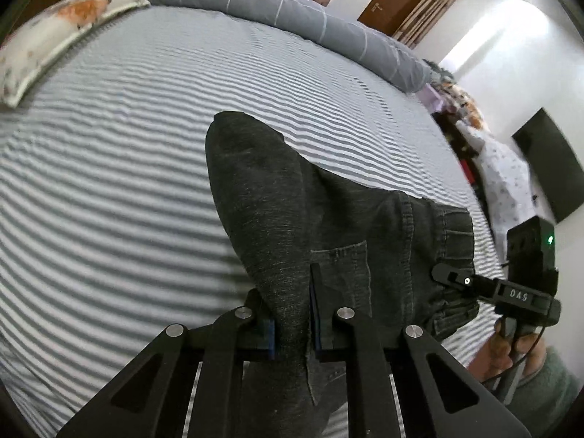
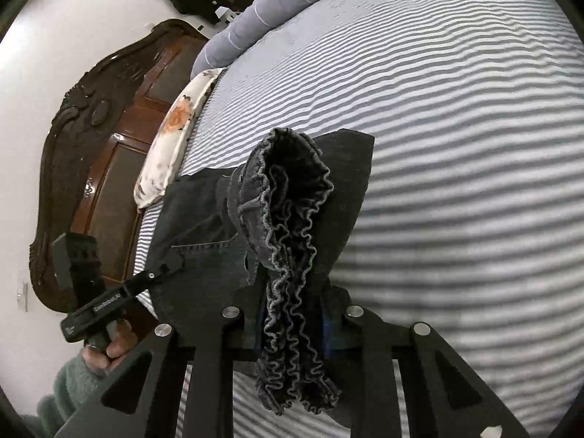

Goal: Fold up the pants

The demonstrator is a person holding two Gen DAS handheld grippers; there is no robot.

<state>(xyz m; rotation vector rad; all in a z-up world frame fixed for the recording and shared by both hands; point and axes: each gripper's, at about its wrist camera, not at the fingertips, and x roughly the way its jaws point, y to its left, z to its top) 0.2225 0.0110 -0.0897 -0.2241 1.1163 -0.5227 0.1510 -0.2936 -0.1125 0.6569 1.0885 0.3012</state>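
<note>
Left wrist view, one pants (image 1: 321,226), two tongs (image 1: 294,314) (image 2: 294,314) each clamping them

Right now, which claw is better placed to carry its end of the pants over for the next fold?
Probably the right claw: it clamps the bunched elastic waistband of the dark jeans, the free end. The left claw pinches a fold mid-garment.

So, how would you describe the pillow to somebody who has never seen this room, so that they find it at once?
Start from the wide bed with the grey-and-white striped sheet. Along its far edge lies a rolled grey quilt with thin white lines. Beside the end of that quilt is the flat cream pillow; it alone carries an orange flower print.
</note>
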